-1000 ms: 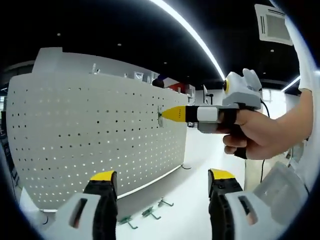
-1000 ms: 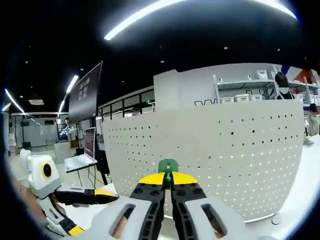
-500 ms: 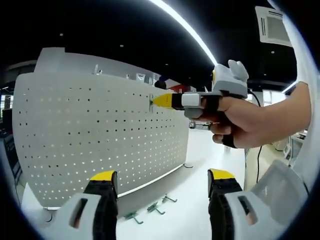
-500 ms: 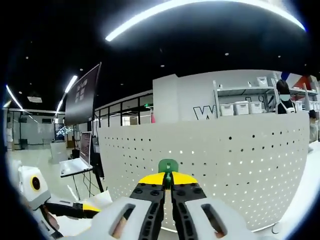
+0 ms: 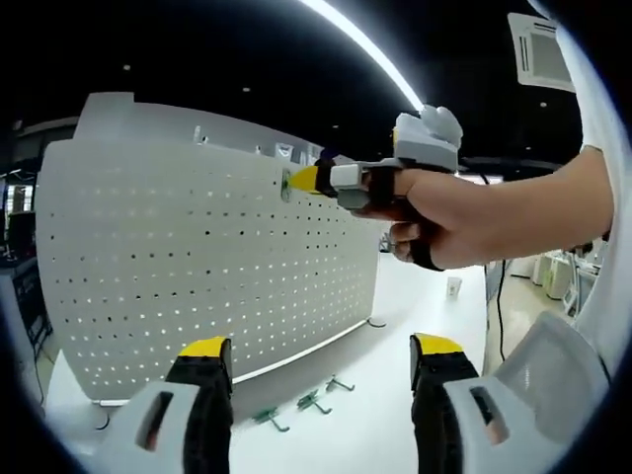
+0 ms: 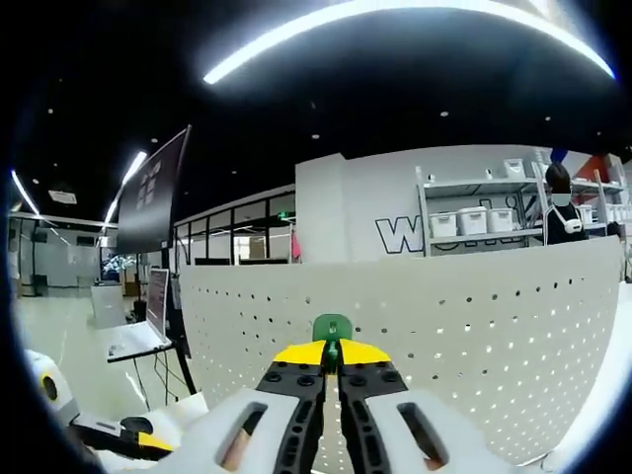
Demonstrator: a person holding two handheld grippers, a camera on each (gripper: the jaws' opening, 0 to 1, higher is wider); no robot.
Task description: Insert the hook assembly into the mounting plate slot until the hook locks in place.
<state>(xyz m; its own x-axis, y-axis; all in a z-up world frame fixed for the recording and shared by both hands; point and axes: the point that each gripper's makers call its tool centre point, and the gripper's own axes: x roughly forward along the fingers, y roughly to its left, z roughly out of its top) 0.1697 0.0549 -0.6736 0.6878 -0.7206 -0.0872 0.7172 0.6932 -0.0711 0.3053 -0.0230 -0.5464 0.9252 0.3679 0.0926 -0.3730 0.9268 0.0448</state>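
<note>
- The right gripper (image 6: 331,367), jaws closed on a small green hook (image 6: 332,329), presses its tip against the top row of holes of the white pegboard (image 6: 474,336); in the left gripper view the same right gripper (image 5: 301,179) meets the pegboard (image 5: 197,267) near its upper edge, a person's hand (image 5: 444,212) wrapped round the handle.
- The left gripper (image 5: 316,360) hangs below with its jaws wide apart and nothing between them, well apart from the board.
- Three spare hooks (image 5: 301,403) lie on the white table (image 5: 395,415) at the foot of the board.
- Risk: so near the top edge, the hook's prongs may miss the holes and skid over the rim; whether they are seated cannot be told from either view.
- Risk: a hard push high on a free-standing panel could tip or slide it back, since the idle left gripper is not bracing it.
- Risk: letting go before the hook locks would probably drop it among the spares below.
- Risk: a tilted wrist could jam the hook crooked in the slot.
</note>
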